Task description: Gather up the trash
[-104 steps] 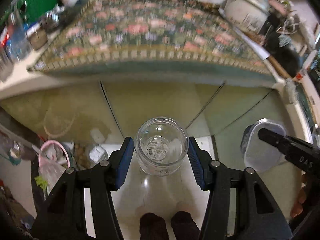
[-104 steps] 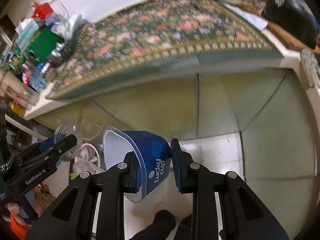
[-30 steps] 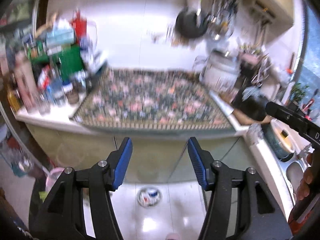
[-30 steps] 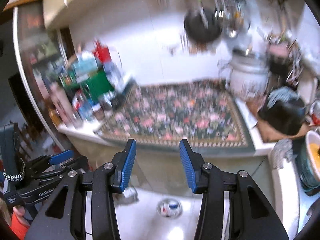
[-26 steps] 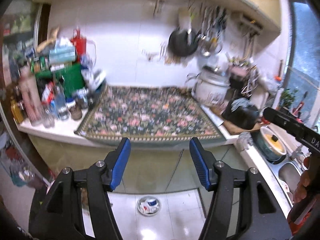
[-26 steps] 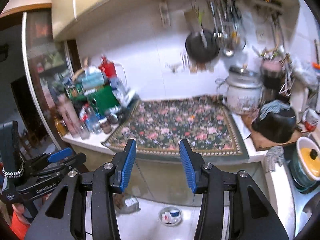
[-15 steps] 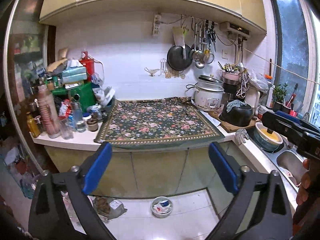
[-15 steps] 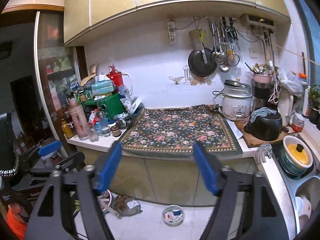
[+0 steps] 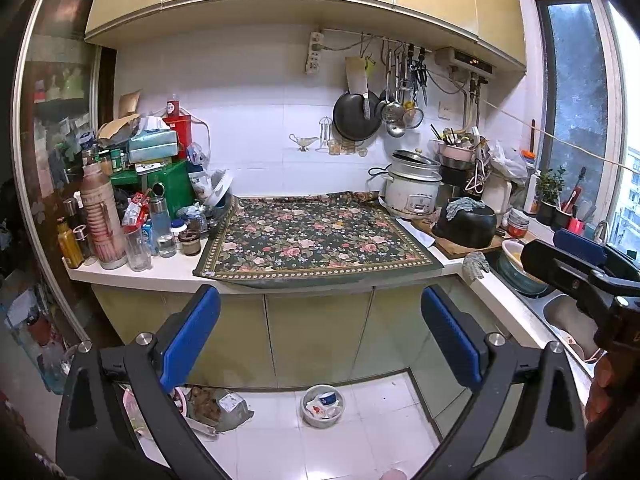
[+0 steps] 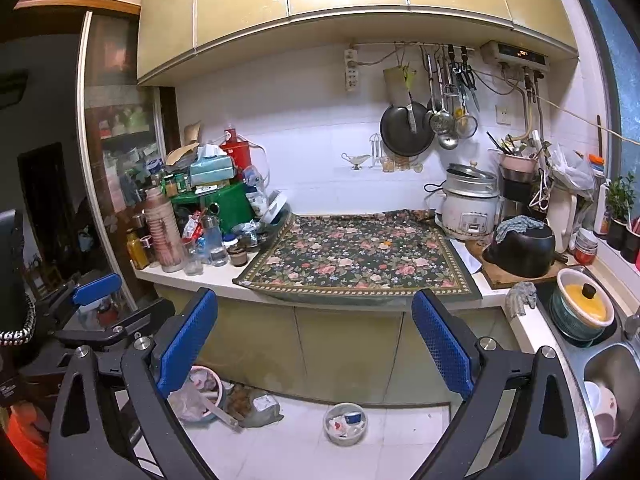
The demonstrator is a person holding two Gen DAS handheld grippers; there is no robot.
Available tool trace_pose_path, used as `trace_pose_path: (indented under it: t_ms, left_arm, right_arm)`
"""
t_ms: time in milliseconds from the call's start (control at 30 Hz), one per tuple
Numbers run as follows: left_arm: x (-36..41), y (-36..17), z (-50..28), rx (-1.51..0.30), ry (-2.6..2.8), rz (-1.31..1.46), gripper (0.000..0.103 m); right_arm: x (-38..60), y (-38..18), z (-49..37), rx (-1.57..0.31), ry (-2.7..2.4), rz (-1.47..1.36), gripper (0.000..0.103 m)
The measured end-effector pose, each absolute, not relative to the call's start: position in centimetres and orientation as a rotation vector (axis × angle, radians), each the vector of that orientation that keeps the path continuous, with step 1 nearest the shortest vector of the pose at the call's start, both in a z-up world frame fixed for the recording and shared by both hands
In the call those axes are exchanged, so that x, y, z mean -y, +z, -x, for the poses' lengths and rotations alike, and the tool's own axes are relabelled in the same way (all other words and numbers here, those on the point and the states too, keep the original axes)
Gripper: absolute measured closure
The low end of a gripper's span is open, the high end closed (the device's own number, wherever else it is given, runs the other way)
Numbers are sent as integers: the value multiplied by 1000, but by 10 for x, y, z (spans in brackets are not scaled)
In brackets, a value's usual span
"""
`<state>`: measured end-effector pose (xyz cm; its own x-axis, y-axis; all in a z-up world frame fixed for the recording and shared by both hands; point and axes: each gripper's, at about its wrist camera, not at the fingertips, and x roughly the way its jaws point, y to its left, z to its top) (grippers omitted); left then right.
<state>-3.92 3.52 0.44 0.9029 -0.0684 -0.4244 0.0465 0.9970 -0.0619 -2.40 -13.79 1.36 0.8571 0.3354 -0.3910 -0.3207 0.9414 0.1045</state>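
My left gripper stands wide with nothing between its blue pads; its opening looks settled at full spread; my right gripper also holds nothing, and its jaws are opening at this moment, already nearly as wide; in the left wrist view the right gripper shows at the far right edge, with part of a hand under it, and in the right wrist view the left gripper sits off to the left and slightly lower; both point a little downward toward the kitchen counter. Straight ahead of both, beyond the fingertips, lies a floral cloth over the counter; ahead and below, between the left gripper's fingers, a small round container of trash sits on the white floor tiles in front of the cabinet doors; the same container shows between the right gripper's fingers; to its left, just past the left finger, a crumpled bag lies beside a pink basin holding plastic scraps. Ahead and to the left stands a cluster of bottles and jars; ahead and right, a white rice cooker, a black pot on a board, and a bowl with a yellow lid near the sink.
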Motion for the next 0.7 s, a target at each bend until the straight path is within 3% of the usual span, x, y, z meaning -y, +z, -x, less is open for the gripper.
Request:
trace_pose_path:
  t_ms: [700]
  left_arm:
    - [-30,9,39,-427,-57,42,1]
  right_arm:
    - [139,12,26,-433,350,-43,6]
